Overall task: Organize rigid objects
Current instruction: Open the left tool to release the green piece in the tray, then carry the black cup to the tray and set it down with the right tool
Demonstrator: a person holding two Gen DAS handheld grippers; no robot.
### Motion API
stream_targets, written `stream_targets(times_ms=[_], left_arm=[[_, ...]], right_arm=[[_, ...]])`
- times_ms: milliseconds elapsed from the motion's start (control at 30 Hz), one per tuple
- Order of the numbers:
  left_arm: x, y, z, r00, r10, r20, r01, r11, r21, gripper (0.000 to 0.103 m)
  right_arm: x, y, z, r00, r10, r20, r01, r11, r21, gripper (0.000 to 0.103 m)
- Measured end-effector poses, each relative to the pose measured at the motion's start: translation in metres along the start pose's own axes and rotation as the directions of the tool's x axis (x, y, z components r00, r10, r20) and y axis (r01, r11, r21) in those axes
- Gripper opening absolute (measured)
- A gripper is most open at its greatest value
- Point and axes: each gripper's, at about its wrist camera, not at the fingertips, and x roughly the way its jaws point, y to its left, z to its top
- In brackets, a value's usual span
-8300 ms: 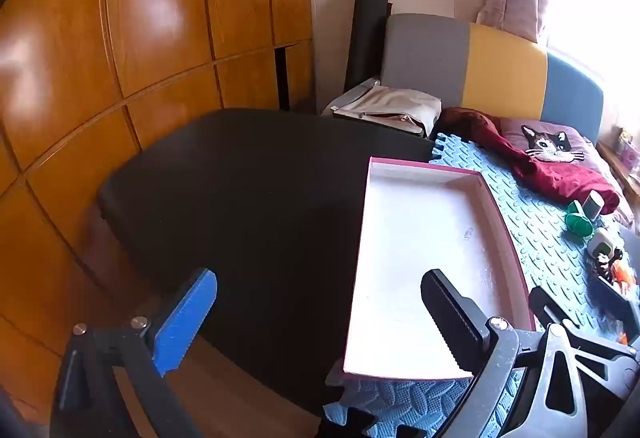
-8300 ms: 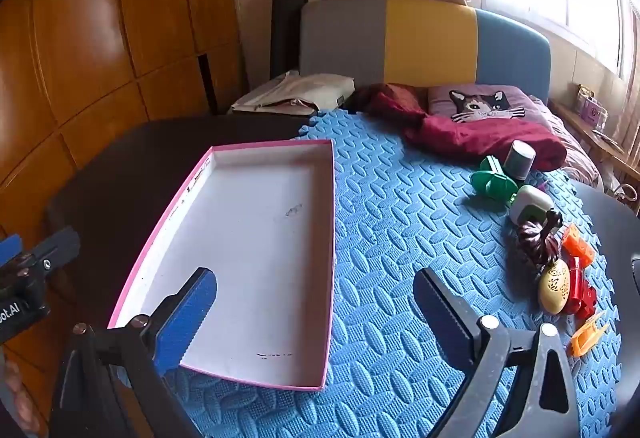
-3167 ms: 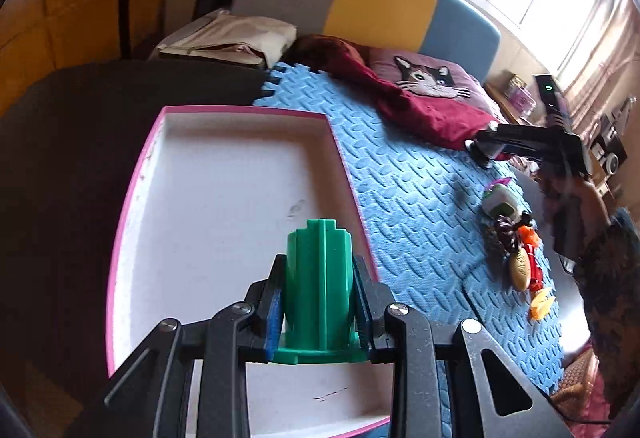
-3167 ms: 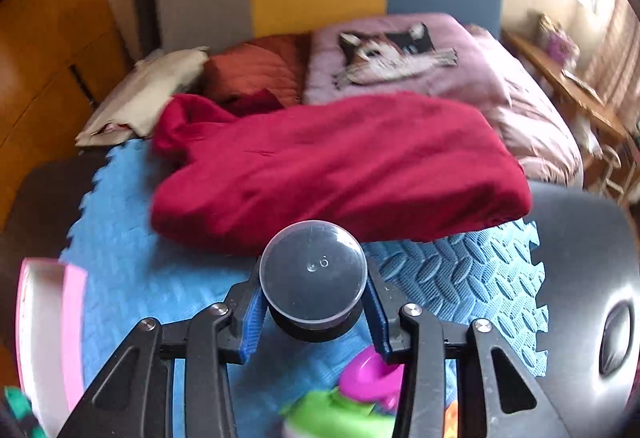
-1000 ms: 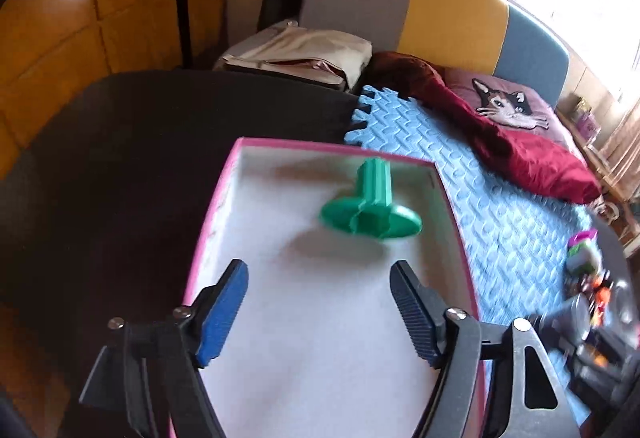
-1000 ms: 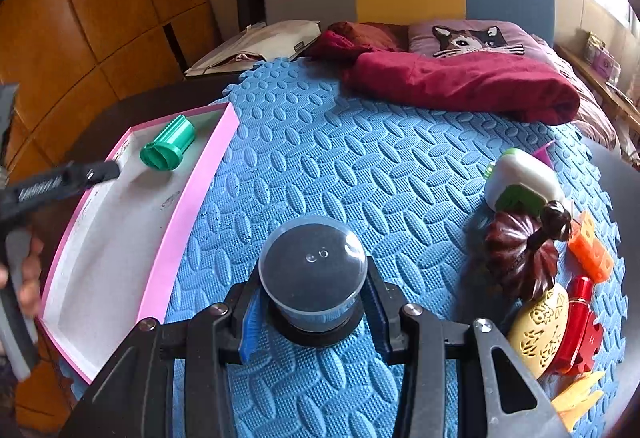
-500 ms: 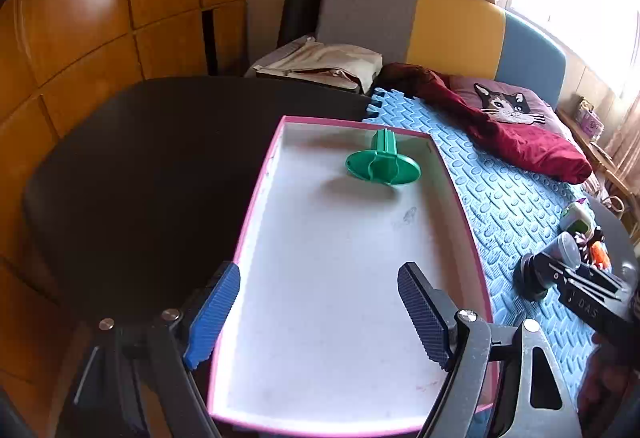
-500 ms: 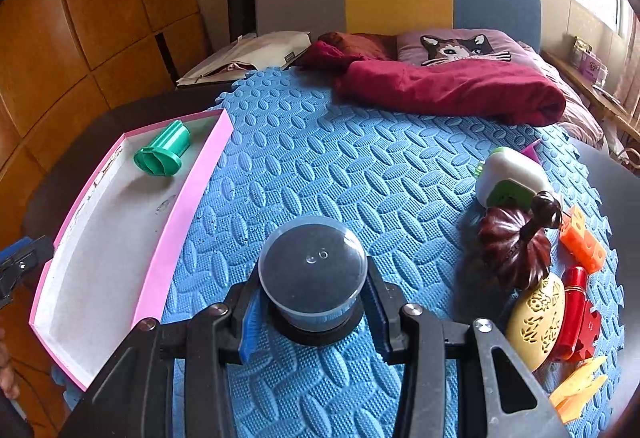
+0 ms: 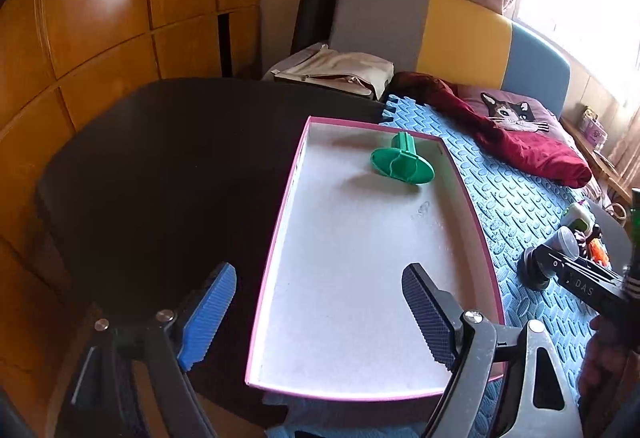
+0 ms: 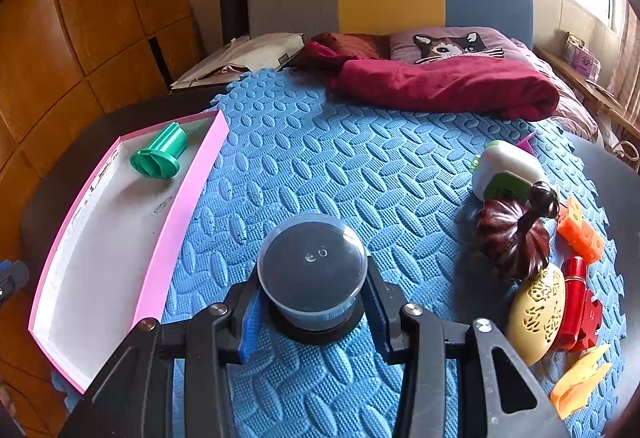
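Since a second ago, left tongs (image 9: 320, 312) pulled back, spread empty; green piece (image 9: 402, 163) in tray (image 9: 276, 238). Right tongs (image 10: 312, 304) clamp cup (image 10: 312, 270); toys (image 10: 516, 234) left.

Clear-lidded jar (image 10: 312, 272) in right hand-held gripper (image 10: 314, 312)

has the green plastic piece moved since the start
Yes. The green piece was on the blue mat beside the red blanket; now it lies inside the pink tray.

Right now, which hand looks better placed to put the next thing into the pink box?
Probably the right: the right gripper is shut on the grey cup beside the pink box. The left gripper is open and holds nothing.
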Motion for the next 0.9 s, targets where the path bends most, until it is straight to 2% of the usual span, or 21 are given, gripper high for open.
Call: stream_targets(times_ms=[133,200,300,700,900], left_arm=[[-0.001,0.003,-0.006,1.000,0.000,-0.008,0.000,1.000,-0.010,0.086],[-0.001,0.003,-0.010,1.000,-0.004,-0.015,0.004,1.000,-0.010,0.087],[-0.001,0.003,-0.015,1.000,-0.005,-0.023,0.004,1.000,-0.005,0.087],[0.000,0.001,-0.019,0.999,-0.018,-0.036,0.018,1.000,-0.012,0.087],[-0.001,-0.006,-0.021,0.999,-0.033,-0.040,0.033,0.999,0.003,0.087]], right_arm=[[0.006,-0.004,-0.005,1.000,0.015,-0.015,-0.015,0.999,0.040,0.044],[0.008,-0.006,-0.011,1.000,0.012,0.008,-0.012,0.998,0.054,0.046],[0.012,-0.006,-0.019,1.000,-0.001,0.029,-0.001,0.999,0.047,0.055],[0.009,-0.008,-0.020,0.999,0.014,0.034,-0.016,0.998,0.058,0.057],[0.009,-0.006,-0.016,0.999,-0.027,0.024,0.025,0.998,0.060,0.058]])
